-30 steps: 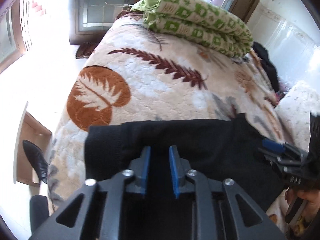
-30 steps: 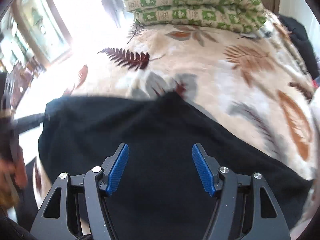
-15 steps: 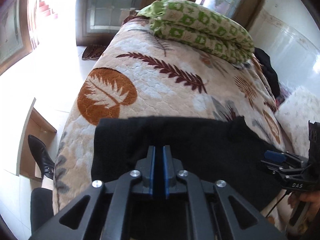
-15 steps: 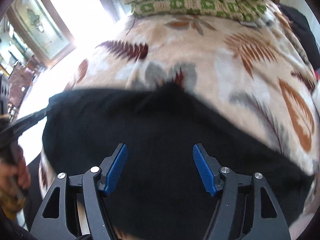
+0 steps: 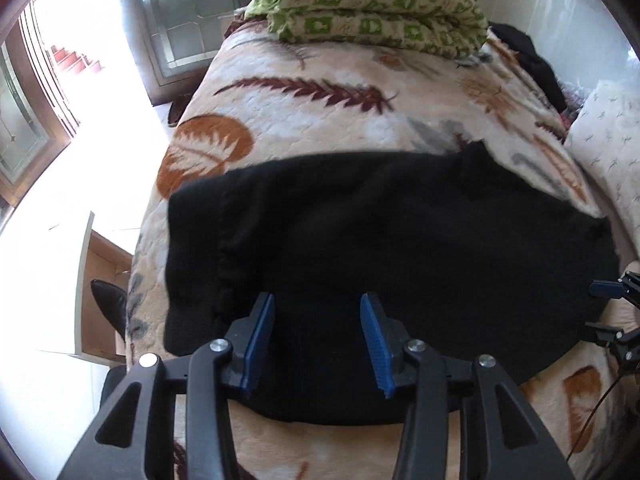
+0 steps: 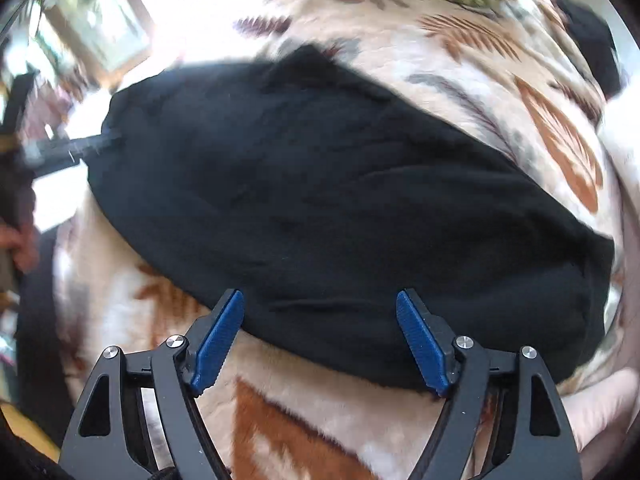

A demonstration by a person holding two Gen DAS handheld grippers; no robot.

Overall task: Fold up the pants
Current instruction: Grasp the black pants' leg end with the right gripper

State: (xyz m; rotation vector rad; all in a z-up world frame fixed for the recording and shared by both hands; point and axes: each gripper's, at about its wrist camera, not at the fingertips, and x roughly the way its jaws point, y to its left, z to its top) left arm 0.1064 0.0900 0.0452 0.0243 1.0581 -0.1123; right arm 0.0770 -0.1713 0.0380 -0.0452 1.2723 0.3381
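My left claw (image 5: 316, 342) stood open over the near edge of the black pants (image 5: 380, 248); its jaws had just been opening, and I saw no cloth pinched between the 2 blue pads, only the fabric lying below them. My right claw (image 6: 320, 338) was open wider, its jaws also just opening further, with nothing between the pads; it hung over the pants' near hem where the cloth met the blanket. In the left wrist view only that claw's blue tip and some black linkage showed at the right border, the rest cut off.

The pants lay folded in a broad dark band across the leaf-patterned blanket (image 5: 304, 120) on the bed. The fabric was so dark that I could barely make out seams or layers; 1 small peak of cloth stuck up at the far edge. The right wrist view was blurred, so the far end of the bed was smeared there.

Beyond, a folded green-and-white quilt (image 5: 376, 16) sat at the far end of the bed, and a dark garment (image 5: 532, 64) lay near the wall, partly hidden. A dark shoe (image 5: 108, 300) on the floor was cut off by the bed's edge.
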